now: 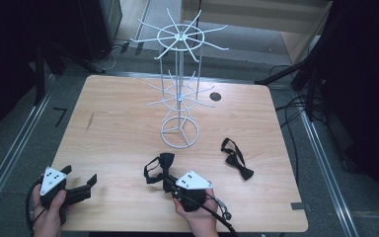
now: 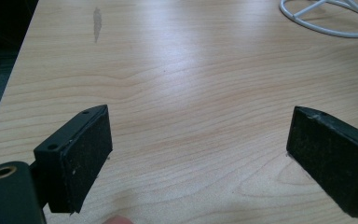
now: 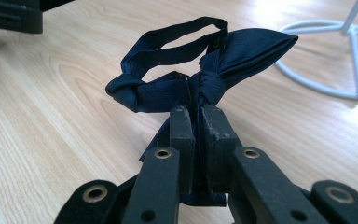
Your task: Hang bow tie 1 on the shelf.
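A dark navy bow tie (image 3: 200, 70) with its neck strap looped behind it is pinched at the knot by my right gripper (image 3: 198, 116), whose jaws are pressed together on the fabric. In the high view this bow tie (image 1: 159, 167) sits near the table's front centre, just ahead of the right gripper (image 1: 169, 182). A second black bow tie (image 1: 237, 158) lies flat on the wood to the right. My left gripper (image 1: 81, 178) rests at the front left corner, jaws wide apart over bare wood (image 2: 198, 140) with nothing between them.
A white wire display stand (image 1: 179, 74) with spoke arms at two levels rises from a ring base (image 1: 179, 132) at mid-table; that ring base (image 2: 331, 23) also appears in the left gripper view. A small dark round hole (image 1: 215, 96) marks the wooden table (image 1: 118, 118).
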{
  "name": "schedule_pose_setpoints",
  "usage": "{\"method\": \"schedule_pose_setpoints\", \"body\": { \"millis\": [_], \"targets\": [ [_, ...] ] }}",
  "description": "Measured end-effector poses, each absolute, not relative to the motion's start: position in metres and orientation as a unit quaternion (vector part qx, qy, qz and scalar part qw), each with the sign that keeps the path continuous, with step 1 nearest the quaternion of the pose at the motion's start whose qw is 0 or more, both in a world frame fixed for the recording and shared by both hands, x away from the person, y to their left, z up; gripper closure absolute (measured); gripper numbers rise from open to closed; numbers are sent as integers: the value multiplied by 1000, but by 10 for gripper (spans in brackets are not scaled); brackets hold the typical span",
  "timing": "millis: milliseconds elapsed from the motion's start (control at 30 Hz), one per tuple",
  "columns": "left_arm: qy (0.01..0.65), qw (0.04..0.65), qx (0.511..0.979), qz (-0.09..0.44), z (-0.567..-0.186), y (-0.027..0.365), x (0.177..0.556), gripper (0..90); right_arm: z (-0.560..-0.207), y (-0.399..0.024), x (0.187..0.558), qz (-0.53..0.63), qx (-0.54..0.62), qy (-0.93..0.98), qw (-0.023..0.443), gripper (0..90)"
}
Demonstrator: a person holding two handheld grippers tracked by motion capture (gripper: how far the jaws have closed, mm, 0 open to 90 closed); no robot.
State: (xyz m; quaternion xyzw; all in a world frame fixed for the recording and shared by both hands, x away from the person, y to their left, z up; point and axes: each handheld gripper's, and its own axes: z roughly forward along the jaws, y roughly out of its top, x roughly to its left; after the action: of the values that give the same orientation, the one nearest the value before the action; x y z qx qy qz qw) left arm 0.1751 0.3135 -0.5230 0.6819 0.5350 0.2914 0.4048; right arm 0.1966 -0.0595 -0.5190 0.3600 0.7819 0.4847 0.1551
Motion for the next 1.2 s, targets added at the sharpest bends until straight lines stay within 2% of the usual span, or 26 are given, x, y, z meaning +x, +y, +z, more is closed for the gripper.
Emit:
{"method": "schedule_pose_setpoints", "body": {
  "millis": [1200],
  "targets": [
    [535,404,682,292,-523,313,175,71,-476,-89,196,523,358,739,230,851]
  ]
}}
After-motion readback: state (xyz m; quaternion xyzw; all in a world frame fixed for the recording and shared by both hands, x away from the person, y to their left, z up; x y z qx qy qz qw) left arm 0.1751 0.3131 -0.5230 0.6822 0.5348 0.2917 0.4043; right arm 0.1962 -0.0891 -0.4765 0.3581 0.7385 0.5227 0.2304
